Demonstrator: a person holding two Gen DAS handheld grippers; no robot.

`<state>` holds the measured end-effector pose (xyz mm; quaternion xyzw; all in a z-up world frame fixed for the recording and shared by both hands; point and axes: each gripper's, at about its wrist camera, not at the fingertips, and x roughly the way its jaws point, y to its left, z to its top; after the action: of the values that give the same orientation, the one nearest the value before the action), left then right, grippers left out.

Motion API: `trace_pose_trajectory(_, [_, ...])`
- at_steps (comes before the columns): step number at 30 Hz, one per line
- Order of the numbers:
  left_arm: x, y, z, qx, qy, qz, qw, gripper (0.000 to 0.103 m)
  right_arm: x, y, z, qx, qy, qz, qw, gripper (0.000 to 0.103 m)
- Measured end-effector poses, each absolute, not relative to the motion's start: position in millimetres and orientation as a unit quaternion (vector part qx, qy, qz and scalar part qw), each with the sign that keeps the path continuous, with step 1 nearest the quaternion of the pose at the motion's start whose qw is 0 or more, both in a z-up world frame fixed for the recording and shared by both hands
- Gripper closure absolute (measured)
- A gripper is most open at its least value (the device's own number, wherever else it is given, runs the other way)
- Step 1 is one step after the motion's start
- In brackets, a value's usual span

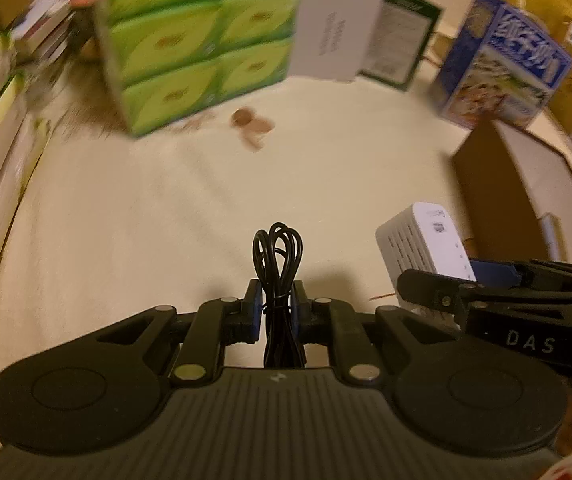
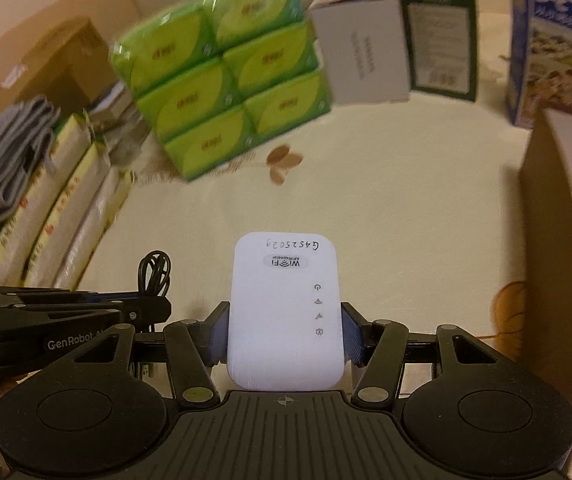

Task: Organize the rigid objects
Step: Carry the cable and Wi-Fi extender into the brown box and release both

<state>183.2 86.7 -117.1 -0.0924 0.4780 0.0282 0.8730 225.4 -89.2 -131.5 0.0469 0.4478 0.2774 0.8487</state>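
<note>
My left gripper (image 1: 277, 300) is shut on a bundled black cable (image 1: 278, 256), held above the cream tablecloth. My right gripper (image 2: 284, 316) is shut on a white WiFi repeater (image 2: 284, 312) with handwritten numbers on top. The two grippers are side by side: the repeater (image 1: 421, 244) and right gripper (image 1: 445, 292) show at the right of the left wrist view, and the cable (image 2: 154, 272) and left gripper (image 2: 142, 308) at the left of the right wrist view.
A green tissue pack (image 1: 202, 36) (image 2: 222, 76) stands at the back, with a white box (image 1: 333, 32) and blue carton (image 1: 501, 60) beside it. A brown cardboard box (image 2: 553, 240) stands close on the right. Stacked books (image 2: 58, 216) lie on the left.
</note>
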Motion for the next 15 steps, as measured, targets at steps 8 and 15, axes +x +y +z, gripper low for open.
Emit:
trace_pose_trajectory(8, [197.0, 32.3, -78.6, -0.069, 0.447, -0.023, 0.892, 0.092, 217.6, -150.5, -93.1, 0.073, 0.412, 0.237, 0.877, 0.05])
trace_pose_trajectory(15, [219.1, -34.6, -54.1, -0.045, 0.426, -0.079, 0.9, 0.092, 223.6, -217.9, -67.1, 0.087, 0.382, 0.182, 0.902, 0.05])
